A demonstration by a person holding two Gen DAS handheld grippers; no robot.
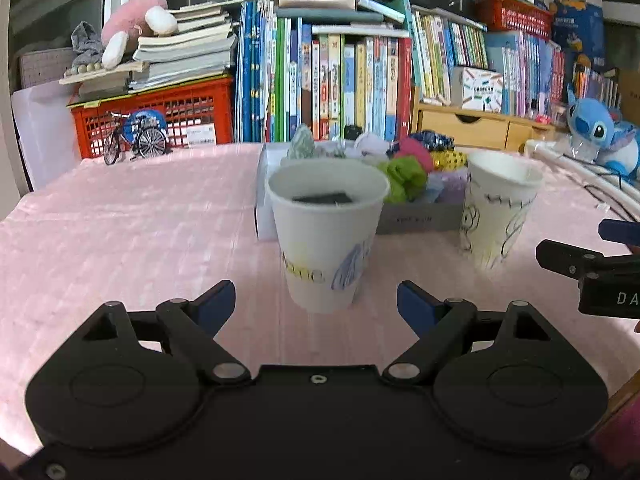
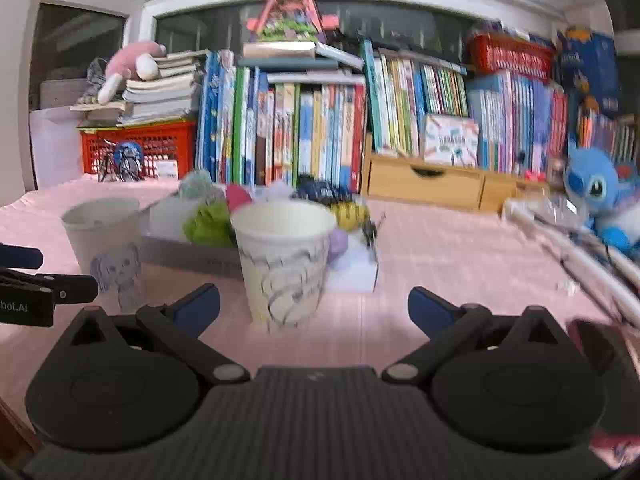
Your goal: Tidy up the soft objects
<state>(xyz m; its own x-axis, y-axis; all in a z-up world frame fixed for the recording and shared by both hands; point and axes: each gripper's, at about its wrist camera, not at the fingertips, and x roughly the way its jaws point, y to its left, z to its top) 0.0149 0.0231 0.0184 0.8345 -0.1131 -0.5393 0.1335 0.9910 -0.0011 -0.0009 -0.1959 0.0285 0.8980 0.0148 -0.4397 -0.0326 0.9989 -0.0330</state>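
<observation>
1. We see a pink textured cloth-covered table with two white paper cups standing upright on it.
2. The left paper cup with a grey-blue crayon drawing on its side stands straight ahead of our left gripper; something dark and flat lies inside it, though we cannot tell what it is.
3. The left gripper's blue-padded fingers are spread wide with nothing between them, and the cup sits just beyond the tips, untouched.
4. The right paper cup with black scribbled outlines and pale yellow colouring stands ahead of our right gripper.
5. The right gripper's fingers are likewise spread apart and empty, and the cup is a little past them.
6. Behind and between the two cups sits a shallow grey cardboard box holding the soft objects: a heap of small fluffy pieces in green, pink, purple, yellow and dark blue.
7. The right wrist view is blurred, so the pieces there read only as colour patches.
8. Along the back stands a row of upright children's books, a red plastic lattice crate and a blue plush toy at the far right.
</observation>
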